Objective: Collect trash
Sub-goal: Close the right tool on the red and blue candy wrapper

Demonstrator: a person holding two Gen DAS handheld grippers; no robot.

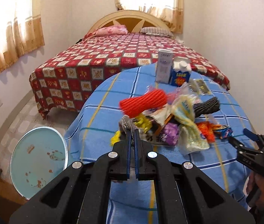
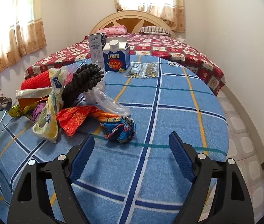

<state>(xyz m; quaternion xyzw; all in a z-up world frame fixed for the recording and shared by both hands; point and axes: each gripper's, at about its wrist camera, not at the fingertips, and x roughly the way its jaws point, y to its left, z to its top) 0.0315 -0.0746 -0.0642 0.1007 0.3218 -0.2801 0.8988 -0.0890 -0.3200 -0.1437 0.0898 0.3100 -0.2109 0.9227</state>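
Grey crumpled wrapper (image 1: pixel 127 124) sits pinched in my left claw (image 1: pixel 132 136) beside the trash pile (image 2: pixel 61 100); my right claw (image 2: pixel 132 143) hangs wide open above the desk (image 2: pixel 169 115).

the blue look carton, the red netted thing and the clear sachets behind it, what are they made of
The blue LOOK carton looks like coated paperboard, with folded gable edges, a printed matte face and a white plastic cap. The red netted sleeve seems to be soft foam mesh, ribbed and puffy. The sachets look like thin glossy plastic film, see-through with glare.
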